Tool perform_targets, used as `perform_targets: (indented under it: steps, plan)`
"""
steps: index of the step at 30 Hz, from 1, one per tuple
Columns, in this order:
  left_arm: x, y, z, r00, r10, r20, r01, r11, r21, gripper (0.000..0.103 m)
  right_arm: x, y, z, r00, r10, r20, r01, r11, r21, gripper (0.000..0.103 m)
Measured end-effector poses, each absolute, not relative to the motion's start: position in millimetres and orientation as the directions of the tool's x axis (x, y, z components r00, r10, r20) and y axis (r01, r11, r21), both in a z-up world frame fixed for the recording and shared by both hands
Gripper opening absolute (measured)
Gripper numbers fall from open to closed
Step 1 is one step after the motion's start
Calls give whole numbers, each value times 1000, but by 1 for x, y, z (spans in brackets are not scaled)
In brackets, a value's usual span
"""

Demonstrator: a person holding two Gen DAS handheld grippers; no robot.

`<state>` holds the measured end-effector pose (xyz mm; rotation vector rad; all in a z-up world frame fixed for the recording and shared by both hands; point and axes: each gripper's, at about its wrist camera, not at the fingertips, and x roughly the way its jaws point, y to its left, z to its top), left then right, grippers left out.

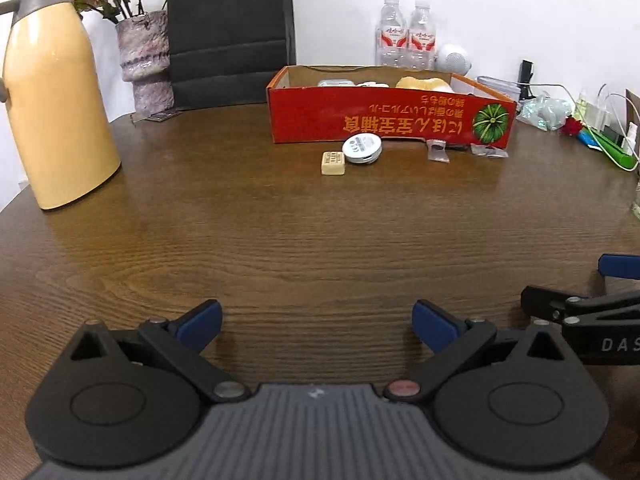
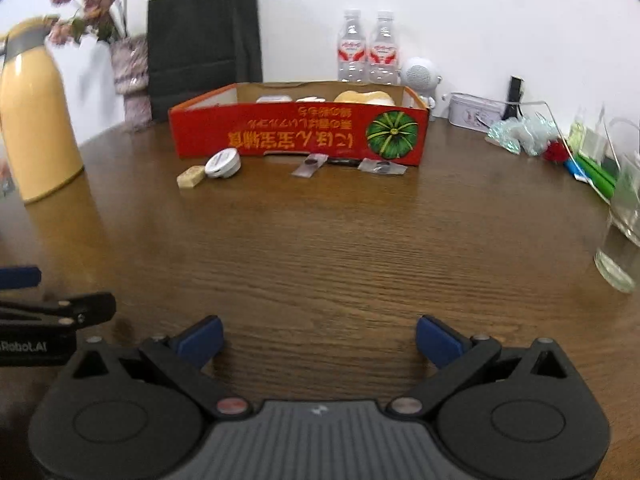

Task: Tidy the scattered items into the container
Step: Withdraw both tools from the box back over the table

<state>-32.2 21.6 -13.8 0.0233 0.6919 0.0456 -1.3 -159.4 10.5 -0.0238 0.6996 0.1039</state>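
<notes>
A beige eraser-like block (image 1: pixel 333 163), a round white tin (image 1: pixel 362 149) and two small clear packets (image 1: pixel 437 150) lie on the surface (image 1: pixel 280 232) just before the red cardboard box (image 1: pixel 384 118), apparently awaiting tidying. Well short of them, the left gripper (image 1: pixel 317 322) and right gripper (image 2: pixel 319 340) hover with jaws apart and empty, probably readied for a first pick.

The table (image 1: pixel 280 232) is dark wood grain with a soft sheen. At 12 o'clock, the box (image 1: pixel 384 116) is printed red cardboard, matt, raw brown inside. At 9 o'clock, the jug (image 1: pixel 56 112) is glossy yellow plastic with a grey band. The vase (image 1: pixel 146 60) looks rough and mottled. The bag (image 1: pixel 230 28) is matt black paper. The bottles (image 1: pixel 406 36) are clear plastic.
</notes>
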Motion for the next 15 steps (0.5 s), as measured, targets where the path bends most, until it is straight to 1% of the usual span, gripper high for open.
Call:
perform_targets:
  steps: [4,11,12,15]
  plan:
    - [-33,26,-15,768,31,-639,-33,999,9,103,-1,-159,10,759,87,-645,-103,995,13,103]
    - [-29,24,-14,770,18,-638,-10,1000,16,103,0,-158,11,759,82,-646,-98,995,11,103]
    - [-27,23,-12,780,2,-625,24,999,33,103,1,-159,11,759,82,-646,-97,995,12,103]
    - [-9,30,7,837,-58,-544,115,991,71,103,4,-164,12,759,105,-643,-111,993,31,103]
